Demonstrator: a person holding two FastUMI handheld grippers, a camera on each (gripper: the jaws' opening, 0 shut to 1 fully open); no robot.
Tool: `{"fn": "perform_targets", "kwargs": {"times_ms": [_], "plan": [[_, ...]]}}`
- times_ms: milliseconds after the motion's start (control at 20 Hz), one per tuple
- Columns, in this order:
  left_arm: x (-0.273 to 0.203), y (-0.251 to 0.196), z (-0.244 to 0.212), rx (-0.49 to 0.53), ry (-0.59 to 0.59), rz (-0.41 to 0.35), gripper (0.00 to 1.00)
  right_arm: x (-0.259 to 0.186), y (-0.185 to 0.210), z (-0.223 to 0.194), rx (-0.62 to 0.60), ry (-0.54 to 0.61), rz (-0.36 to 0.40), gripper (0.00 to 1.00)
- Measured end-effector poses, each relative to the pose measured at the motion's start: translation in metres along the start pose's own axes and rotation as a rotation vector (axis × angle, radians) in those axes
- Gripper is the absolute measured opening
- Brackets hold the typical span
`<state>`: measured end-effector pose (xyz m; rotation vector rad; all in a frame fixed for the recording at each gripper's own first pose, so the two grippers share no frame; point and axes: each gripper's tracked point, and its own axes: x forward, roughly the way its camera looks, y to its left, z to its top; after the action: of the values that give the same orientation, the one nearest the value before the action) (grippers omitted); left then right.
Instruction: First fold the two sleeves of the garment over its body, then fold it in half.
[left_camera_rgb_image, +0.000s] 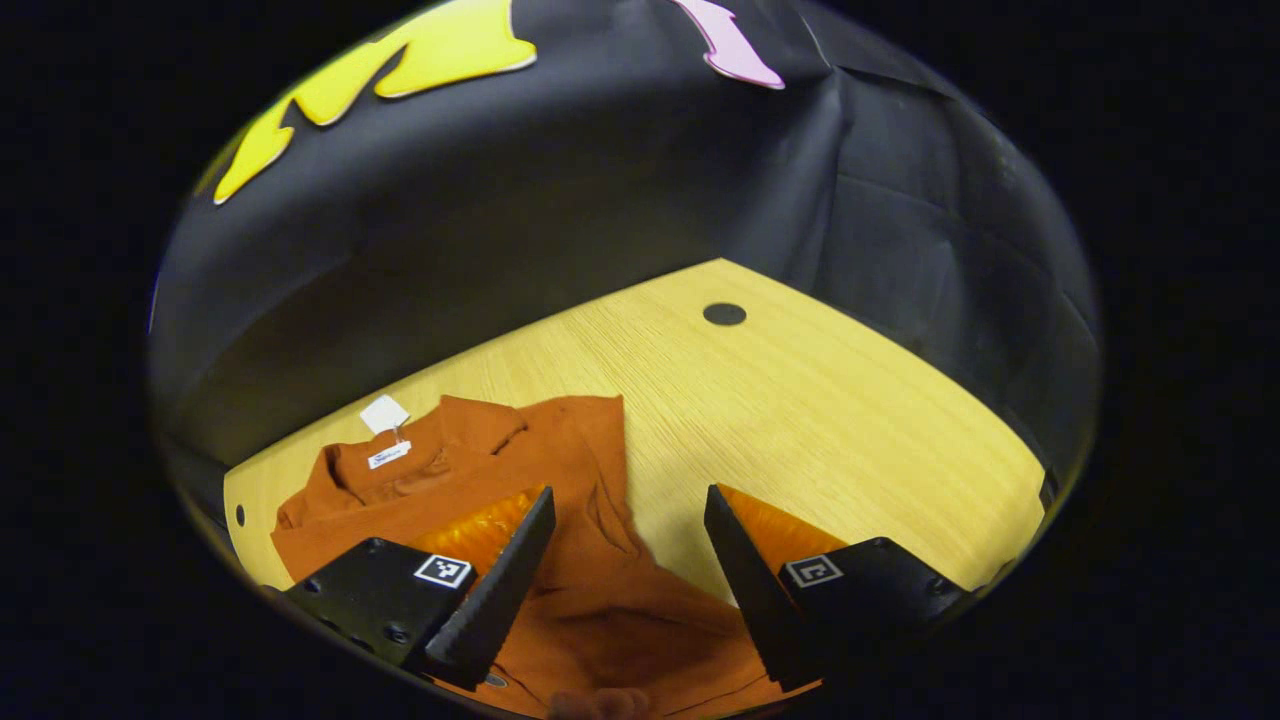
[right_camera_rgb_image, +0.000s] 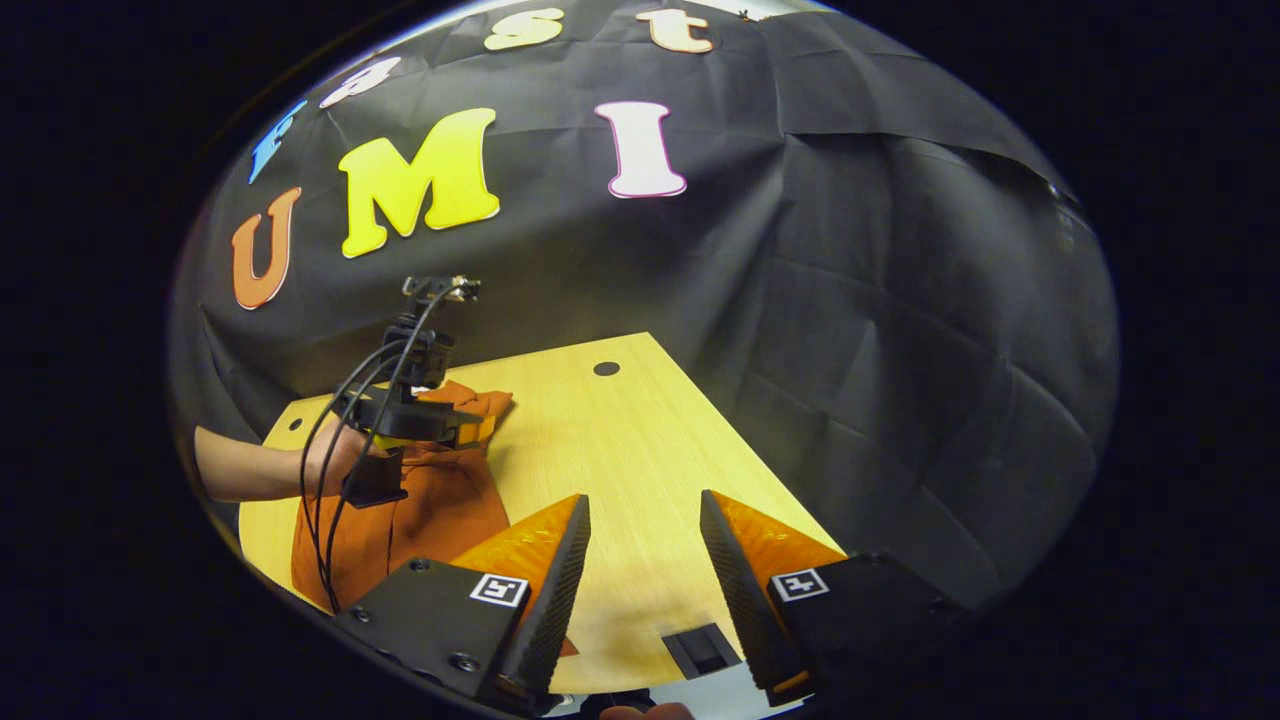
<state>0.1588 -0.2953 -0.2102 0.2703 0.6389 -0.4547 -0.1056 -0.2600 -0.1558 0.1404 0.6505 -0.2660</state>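
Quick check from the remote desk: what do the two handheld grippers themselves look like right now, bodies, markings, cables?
Both the left gripper and the right gripper have black bodies carrying small square black-and-white markers, with wedge-shaped jaws ridged on their inner faces. In the right gripper view, the left gripper farther off carries a black camera mount on top, black cables looping down, and a bare forearm behind it.

Table (right_camera_rgb_image: 640, 440): bare wood right of and beyond the garment (right_camera_rgb_image: 420, 510); room to pass there.
Garment: bunched on the near-left part of the table, its paper tag (left_camera_rgb_image: 384, 413) at the far edge.
Left gripper (right_camera_rgb_image: 470, 425): hangs over the garment's far end, cables trailing.
Wall: cloth close behind the table's far and right edges.
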Motion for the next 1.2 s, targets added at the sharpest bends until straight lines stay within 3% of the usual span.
{"fn": "perform_targets", "kwargs": {"times_ms": [50, 100, 150, 250, 400, 700, 1200], "plan": [[-0.010, 0.009, 0.003, -0.026, -0.019, 0.026, 0.98, 0.003, 0.006, 0.005, -0.017, -0.015, 0.012, 0.73], [-0.024, 0.016, 0.008, -0.057, -0.038, 0.042, 0.98, 0.005, 0.015, 0.014, -0.036, -0.032, 0.027, 0.66], [-0.038, 0.026, 0.013, -0.087, -0.057, 0.059, 0.98, 0.007, 0.026, 0.022, -0.054, -0.053, 0.049, 0.73], [-0.066, 0.047, 0.018, -0.136, -0.094, 0.082, 0.98, 0.011, 0.051, 0.038, -0.079, -0.092, 0.104, 0.73], [-0.111, 0.081, 0.014, -0.205, -0.124, 0.134, 0.98, 0.023, 0.094, 0.050, -0.109, -0.116, 0.190, 0.81], [-0.194, 0.134, -0.033, -0.278, -0.118, 0.212, 0.97, 0.032, 0.168, 0.044, -0.164, -0.101, 0.347, 0.82], [-0.286, 0.176, -0.106, -0.330, -0.099, 0.225, 0.97, 0.026, 0.204, 0.030, -0.222, -0.038, 0.442, 0.82]]}}
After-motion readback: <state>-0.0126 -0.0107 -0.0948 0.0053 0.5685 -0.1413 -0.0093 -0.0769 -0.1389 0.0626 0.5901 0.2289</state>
